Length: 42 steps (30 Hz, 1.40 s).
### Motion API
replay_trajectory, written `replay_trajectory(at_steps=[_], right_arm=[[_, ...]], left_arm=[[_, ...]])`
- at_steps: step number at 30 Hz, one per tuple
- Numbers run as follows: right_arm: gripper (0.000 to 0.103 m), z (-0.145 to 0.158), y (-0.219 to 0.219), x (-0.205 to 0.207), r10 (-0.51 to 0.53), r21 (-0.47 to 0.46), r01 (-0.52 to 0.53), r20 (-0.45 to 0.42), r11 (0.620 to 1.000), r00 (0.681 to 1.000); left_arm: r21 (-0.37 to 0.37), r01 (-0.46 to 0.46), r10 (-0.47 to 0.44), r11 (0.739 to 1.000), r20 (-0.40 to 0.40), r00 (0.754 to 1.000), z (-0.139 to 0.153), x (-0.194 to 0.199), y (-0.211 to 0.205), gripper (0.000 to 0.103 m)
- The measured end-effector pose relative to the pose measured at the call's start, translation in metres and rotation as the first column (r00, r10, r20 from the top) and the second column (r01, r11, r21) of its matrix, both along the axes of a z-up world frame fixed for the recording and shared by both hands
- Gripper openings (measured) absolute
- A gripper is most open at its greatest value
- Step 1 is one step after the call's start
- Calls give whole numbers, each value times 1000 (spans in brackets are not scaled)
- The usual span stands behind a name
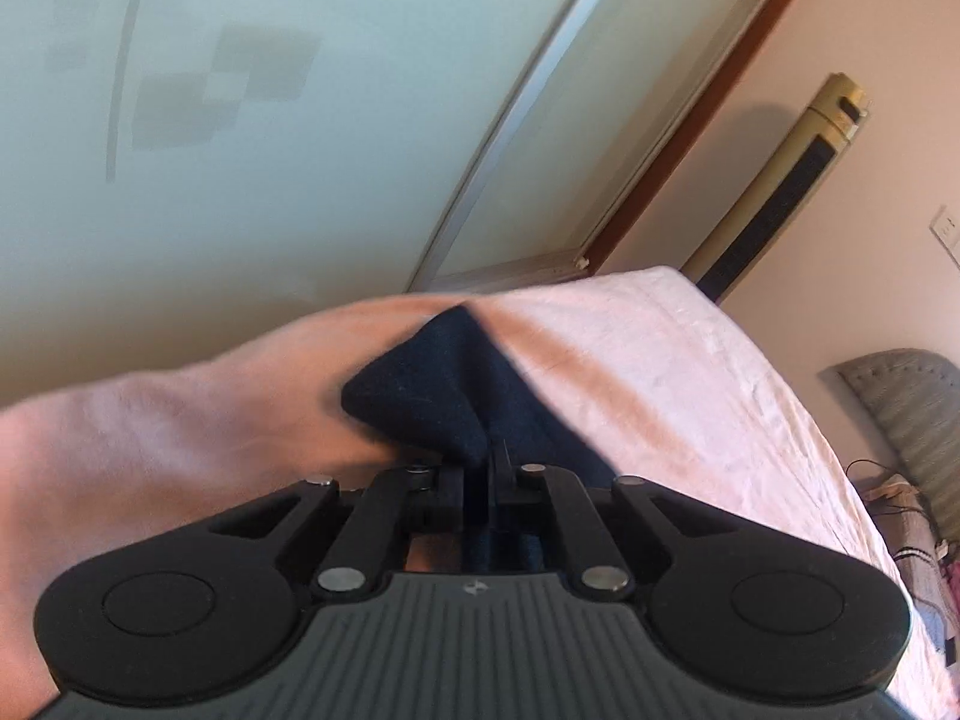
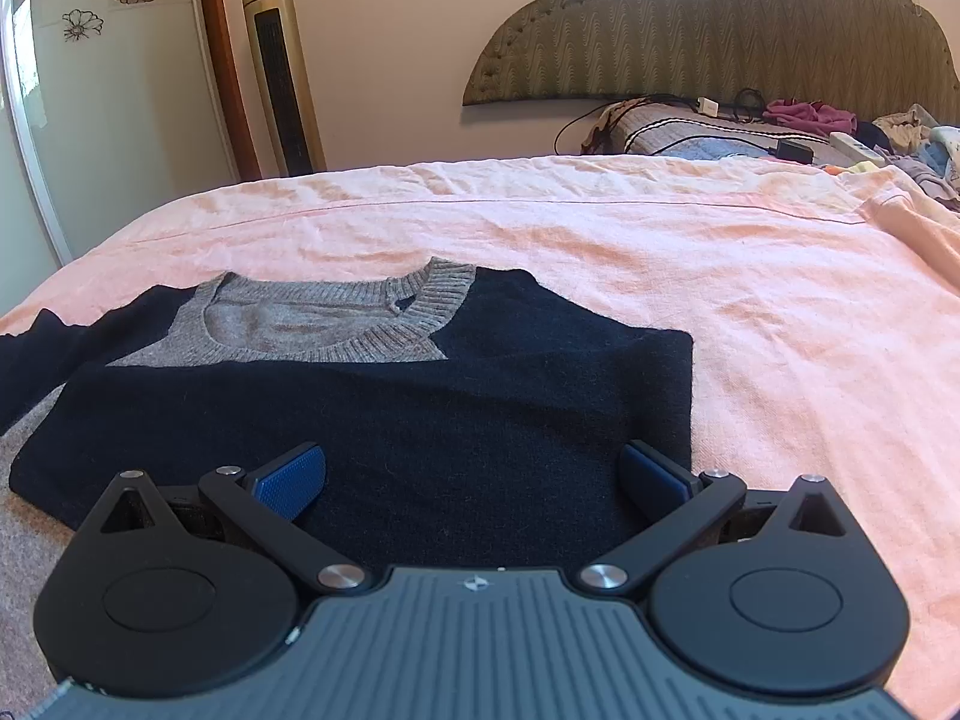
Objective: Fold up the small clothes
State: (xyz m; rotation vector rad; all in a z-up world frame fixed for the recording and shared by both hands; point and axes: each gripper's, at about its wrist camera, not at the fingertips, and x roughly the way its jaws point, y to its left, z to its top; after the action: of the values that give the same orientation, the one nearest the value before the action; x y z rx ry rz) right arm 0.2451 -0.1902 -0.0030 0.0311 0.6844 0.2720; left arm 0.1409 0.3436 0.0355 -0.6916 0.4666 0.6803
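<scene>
Sweater (image 2: pixel 384 420): navy and grey, partly folded, on the pink bed (image 2: pixel 750 330) toward its left edge; bare sheet to the right and beyond the collar. Left tongs (image 1: pixel 489 456): clamped on a navy fold. Right tongs (image 2: pixel 474 480): wide, over the sweater's near part.

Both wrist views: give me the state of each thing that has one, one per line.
left gripper: shut on navy sweater fabric, lifted off the bed.
right gripper: open, over the sweater, gripping nothing.
sweater: lying on the bed, right side folded across the body, grey collar showing.
pink sheet: spread flat, lightly wrinkled.
</scene>
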Motion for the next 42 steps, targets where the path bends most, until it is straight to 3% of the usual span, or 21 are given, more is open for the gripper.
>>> replay_trajectory(at_steps=[3,5,6,8,10,11,13,14,17,19,20,22,24,27,30,32,34,36,39,41,42], right_arm=[[103,0,1,0,-1,1,1,0,1000,1000],[103,0,0,0,-1,2,1,0,1000,1000],[103,0,0,0,-1,2,1,0,1000,1000],[103,0,0,0,-2,7,2,0,1000,1000],[103,0,-2,0,-4,19,4,0,1000,1000],[103,0,-3,0,-5,26,5,1,1000,1000],[103,0,-6,0,-7,42,7,1,999,1000],[103,0,-8,0,-8,51,8,2,999,1000],[103,1,-9,0,-8,62,8,2,998,1000],[103,1,-9,0,-9,65,8,2,998,1000],[103,1,-9,0,-9,66,8,1,998,1000],[103,2,-8,0,-7,62,8,-2,998,1000],[103,10,-7,0,-19,67,21,-31,998,999],[99,34,-7,-7,16,289,14,-101,957,995],[96,40,13,-4,156,441,-42,-226,896,962],[91,31,33,5,205,432,-46,-330,901,922],[81,22,45,10,200,400,-37,-373,916,906],[78,22,55,11,196,387,-48,-353,921,915],[50,26,71,12,194,347,-70,-337,935,921],[47,27,82,9,196,280,-105,-319,954,927],[37,27,83,8,202,254,-122,-314,959,928]], left_arm=[[140,120,-133,983,82,988,38,3,-48,5],[211,247,-278,946,134,951,60,10,-98,5],[250,334,-376,909,144,915,68,14,-132,6],[277,507,-555,816,128,822,72,20,-197,6],[208,701,-725,682,67,685,54,28,-265,8],[143,791,-801,595,24,598,38,32,-294,9],[38,864,-861,502,-74,504,9,32,-337,11],[24,871,-864,491,-113,490,0,27,-349,12],[86,842,-841,532,-59,537,-5,-14,-349,41],[81,810,-813,580,4,582,-4,-31,-333,97],[96,786,-791,611,43,610,-5,-47,-323,101],[142,756,-767,639,41,641,-8,-61,-306,101],[126,745,-751,656,4,660,-19,-66,-294,101],[71,713,-715,698,117,689,-25,-77,-277,101],[88,706,-711,703,78,698,-26,-73,-283,102],[97,712,-718,696,64,693,-25,-72,-284,102],[89,710,-715,699,77,695,-26,-72,-282,102],[83,706,-711,703,89,697,-30,-73,-281,102],[84,706,-711,703,88,697,-30,-75,-282,103],[84,706,-711,703,89,697,-30,-77,-282,103],[84,706,-711,703,89,697,-30,-77,-281,103]])
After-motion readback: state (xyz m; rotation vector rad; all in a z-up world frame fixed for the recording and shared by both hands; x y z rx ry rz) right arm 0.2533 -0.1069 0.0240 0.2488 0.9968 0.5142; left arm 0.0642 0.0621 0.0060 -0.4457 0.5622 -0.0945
